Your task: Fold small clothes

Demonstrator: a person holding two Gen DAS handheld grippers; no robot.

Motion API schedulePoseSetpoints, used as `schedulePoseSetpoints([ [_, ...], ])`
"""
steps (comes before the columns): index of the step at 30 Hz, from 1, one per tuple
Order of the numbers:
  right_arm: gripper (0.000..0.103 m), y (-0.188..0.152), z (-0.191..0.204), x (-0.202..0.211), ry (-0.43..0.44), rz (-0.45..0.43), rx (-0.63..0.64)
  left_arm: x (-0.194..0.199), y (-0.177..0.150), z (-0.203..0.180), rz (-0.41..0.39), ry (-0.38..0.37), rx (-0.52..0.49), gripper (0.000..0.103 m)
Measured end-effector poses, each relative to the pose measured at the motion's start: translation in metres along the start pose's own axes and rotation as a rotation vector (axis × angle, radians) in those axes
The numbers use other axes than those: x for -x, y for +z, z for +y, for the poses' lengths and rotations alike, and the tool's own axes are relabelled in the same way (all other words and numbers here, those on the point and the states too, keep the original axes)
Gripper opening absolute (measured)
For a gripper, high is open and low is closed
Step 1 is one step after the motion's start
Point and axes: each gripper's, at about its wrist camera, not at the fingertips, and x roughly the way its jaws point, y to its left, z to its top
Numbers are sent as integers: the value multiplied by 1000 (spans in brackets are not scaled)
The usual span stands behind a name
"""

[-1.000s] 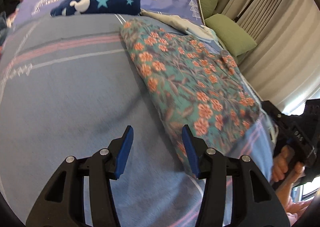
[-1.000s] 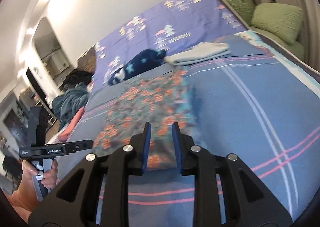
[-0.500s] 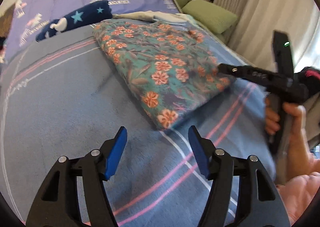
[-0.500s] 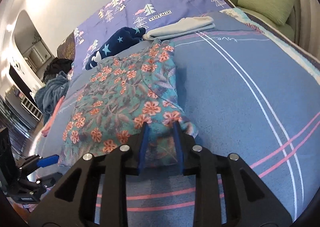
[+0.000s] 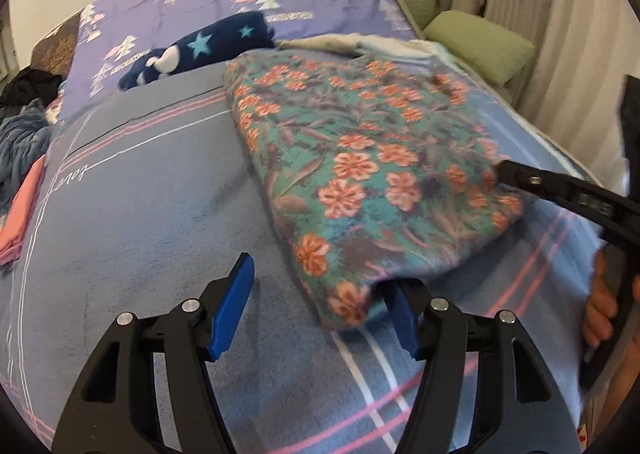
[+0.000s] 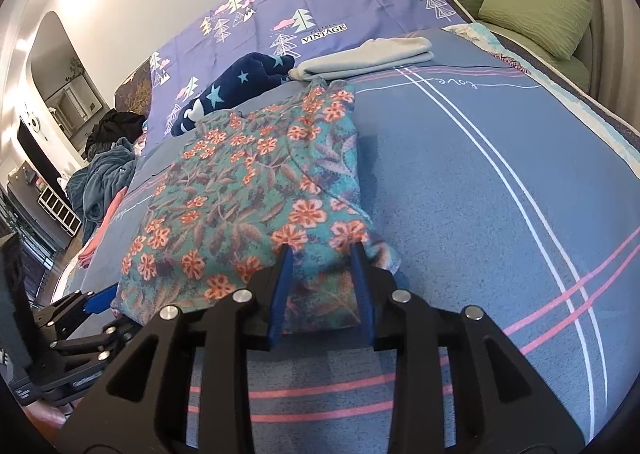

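A teal garment with orange flowers (image 5: pixel 360 158) lies folded on the blue striped bed cover (image 5: pixel 140 214); it also shows in the right wrist view (image 6: pixel 248 190). My left gripper (image 5: pixel 320 294) is open, and the garment's near left corner lies between its blue fingers, over the right one. My right gripper (image 6: pixel 322 254) is narrowly open with the garment's near right corner between its fingers. The right gripper's body shows at the right of the left wrist view (image 5: pixel 560 194).
A navy star-print item (image 5: pixel 196 50) and a folded pale cloth (image 6: pixel 364 58) lie behind the garment. Green cushions (image 6: pixel 536 14) sit at the bed's right. A pink folded cloth (image 5: pixel 16 214) and a grey-blue heap (image 6: pixel 100 178) lie at the left edge.
My left gripper has moved forward onto the garment's near left corner. The right gripper has stayed on the near right corner and has opened slightly.
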Motion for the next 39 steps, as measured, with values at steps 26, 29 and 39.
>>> schedulePoseSetpoints([
  [26, 25, 7, 9, 14, 53, -49, 46, 56, 5, 43, -172, -160, 102, 64],
  [29, 21, 15, 21, 17, 129, -51, 55, 38, 27, 35, -156, -240, 108, 55],
  [39, 14, 14, 26, -34, 51, 120, 68, -19, 30, 0, -31, -173, -23, 53],
])
